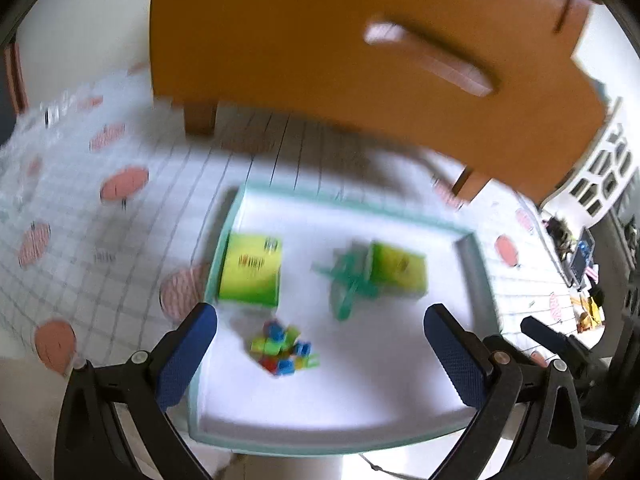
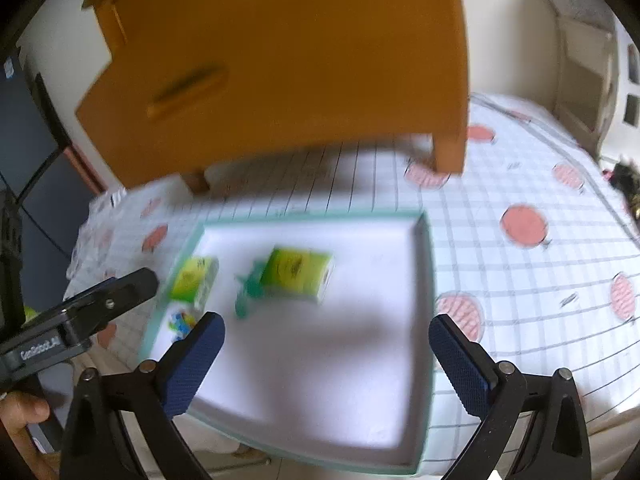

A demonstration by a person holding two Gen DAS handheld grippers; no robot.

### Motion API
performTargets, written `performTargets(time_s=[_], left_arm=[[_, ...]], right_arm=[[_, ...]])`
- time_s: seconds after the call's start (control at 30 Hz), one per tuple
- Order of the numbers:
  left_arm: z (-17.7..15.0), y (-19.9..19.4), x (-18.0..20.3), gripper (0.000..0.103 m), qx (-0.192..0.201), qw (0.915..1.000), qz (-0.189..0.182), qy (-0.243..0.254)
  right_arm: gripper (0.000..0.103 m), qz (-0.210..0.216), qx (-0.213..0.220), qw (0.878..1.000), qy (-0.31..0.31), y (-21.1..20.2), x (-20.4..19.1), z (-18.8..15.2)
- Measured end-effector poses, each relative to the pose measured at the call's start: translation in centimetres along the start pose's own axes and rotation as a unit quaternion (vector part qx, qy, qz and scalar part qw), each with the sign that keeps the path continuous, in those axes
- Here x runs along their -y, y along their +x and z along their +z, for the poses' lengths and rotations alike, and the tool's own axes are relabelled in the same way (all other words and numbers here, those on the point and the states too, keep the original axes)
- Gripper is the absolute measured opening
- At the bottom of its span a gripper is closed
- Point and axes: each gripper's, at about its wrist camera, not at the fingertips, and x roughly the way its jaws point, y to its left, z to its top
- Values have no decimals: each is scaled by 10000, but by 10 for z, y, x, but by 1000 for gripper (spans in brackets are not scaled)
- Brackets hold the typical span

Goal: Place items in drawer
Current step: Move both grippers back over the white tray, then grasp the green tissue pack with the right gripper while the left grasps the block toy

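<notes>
A white tray with a teal rim (image 1: 224, 248) (image 2: 426, 264) lies on the tablecloth. It holds two yellow-green boxes (image 1: 252, 268) (image 1: 398, 270), a teal plastic piece (image 1: 348, 284) and a small heap of coloured blocks (image 1: 284, 346). My left gripper (image 1: 320, 356) hovers open over the tray's near side, above the blocks and holding nothing. My right gripper (image 2: 328, 364) is open over the tray's bare right half, also with nothing in it. Behind the tray stands an orange wooden drawer cabinet (image 1: 320, 52) (image 2: 288, 60) with a bar handle (image 1: 432, 62) (image 2: 188, 84). Both views are motion-blurred.
The table wears a checked cloth with pink spots (image 2: 524, 224) (image 1: 124, 184). The cabinet stands on short legs (image 2: 448, 152) just past the tray. A hand (image 2: 20, 416) holds the left gripper's body (image 2: 80, 320) at the table's left edge. Room clutter sits far right (image 1: 584, 264).
</notes>
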Motion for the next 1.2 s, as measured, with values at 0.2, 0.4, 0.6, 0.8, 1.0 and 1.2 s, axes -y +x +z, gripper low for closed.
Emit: performTargets(time_s=[0.2,0.4,0.6,0.8,1.0,1.2], left_arm=[[-6,22,-8,103,-375,9990,15,-243],[-8,34,-8,93,-595,9978,6,-279],[-10,40,-16,90,-724,9963,91,-450],[-12,47,-17,82,-857,9952,129,-453],[-14,53,-18,73,-994,9937,231,-461],[-14,55,-21,69,-1040,9927,281,-540]], right_arm=[[103,32,-325,9994,-105,25,-4,-13],[103,169,-383,9989,-214,36,-10,-13],[103,134,-427,9990,34,41,-1,-13],[103,157,-423,9990,18,42,-2,-12],[101,106,-372,9992,99,45,-3,-1],[101,-6,-447,9988,215,62,-7,17]])
